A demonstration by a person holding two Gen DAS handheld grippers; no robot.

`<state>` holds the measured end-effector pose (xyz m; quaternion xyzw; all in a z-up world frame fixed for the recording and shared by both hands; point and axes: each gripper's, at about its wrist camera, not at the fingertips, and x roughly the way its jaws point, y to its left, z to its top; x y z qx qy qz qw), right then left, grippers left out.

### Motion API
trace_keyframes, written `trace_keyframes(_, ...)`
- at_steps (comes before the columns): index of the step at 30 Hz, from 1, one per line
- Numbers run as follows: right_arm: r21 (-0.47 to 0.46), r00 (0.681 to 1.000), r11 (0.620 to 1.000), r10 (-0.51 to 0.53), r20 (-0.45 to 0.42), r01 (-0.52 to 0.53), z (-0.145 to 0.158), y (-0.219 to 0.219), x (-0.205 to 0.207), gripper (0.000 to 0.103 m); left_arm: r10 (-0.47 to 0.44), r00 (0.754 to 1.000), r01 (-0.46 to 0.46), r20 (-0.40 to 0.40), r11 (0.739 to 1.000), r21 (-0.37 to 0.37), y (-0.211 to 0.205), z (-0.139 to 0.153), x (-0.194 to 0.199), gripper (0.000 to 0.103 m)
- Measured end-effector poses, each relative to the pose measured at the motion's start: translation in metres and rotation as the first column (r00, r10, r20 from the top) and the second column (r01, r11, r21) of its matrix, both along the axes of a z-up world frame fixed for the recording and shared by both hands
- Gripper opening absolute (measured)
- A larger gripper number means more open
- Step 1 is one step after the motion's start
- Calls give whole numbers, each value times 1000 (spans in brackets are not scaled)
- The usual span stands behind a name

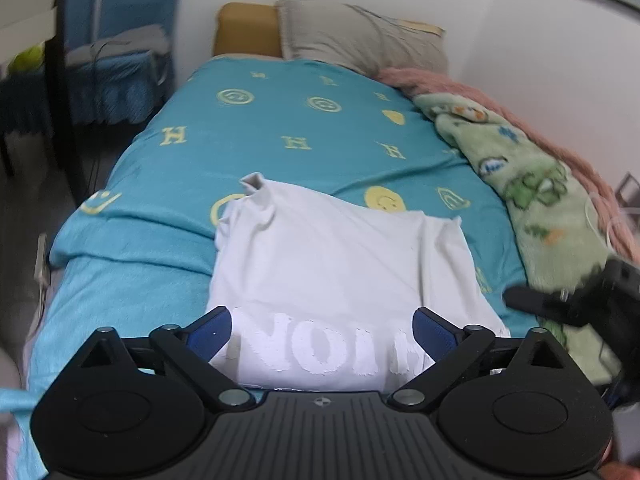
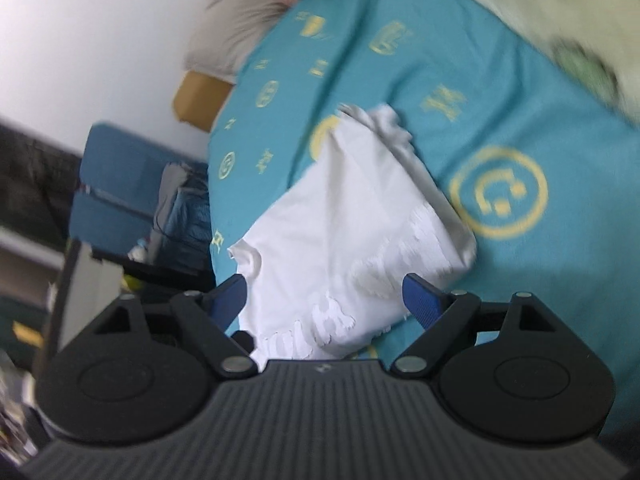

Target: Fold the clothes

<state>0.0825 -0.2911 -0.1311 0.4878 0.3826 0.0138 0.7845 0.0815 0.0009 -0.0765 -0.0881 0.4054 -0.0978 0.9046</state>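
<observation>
Shirt, white, partly folded into a rough rectangle, lies on the teal bedspread near the foot of the bed, raised lettering on the near end. Left gripper wide open, holding nothing, hovering right over the near lettered edge; shirt's long axis runs straight away from it toward the pillow. Right gripper also wide open and empty, off the shirt's right side, seeing it run diagonally, bunched sleeve or collar at the far end. Cannot tell if either touches cloth. Left looks nearer and squarer to the edge. Likely next: pinch the near edge, fold it away. Green blanket alongside, well apart.
</observation>
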Motion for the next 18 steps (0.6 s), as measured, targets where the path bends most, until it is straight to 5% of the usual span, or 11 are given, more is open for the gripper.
trace_keyframes(9, 200, 984, 973, -88, -152, 118, -55, -4, 16, 86, 47, 995, -66, -88, 972, -224, 18, 4, 9, 101)
trace_keyframes(15, 179, 976, 966, -160, -144, 185, -64, 1, 24, 72, -26, 988, -36, -150, 917, -397, 20, -2, 11, 101)
trace_keyframes(18, 155, 971, 966, -183, -151, 206, -67, 2, 23, 52, -73, 978, -31, -196, 877, -480, 20, -12, 12, 101)
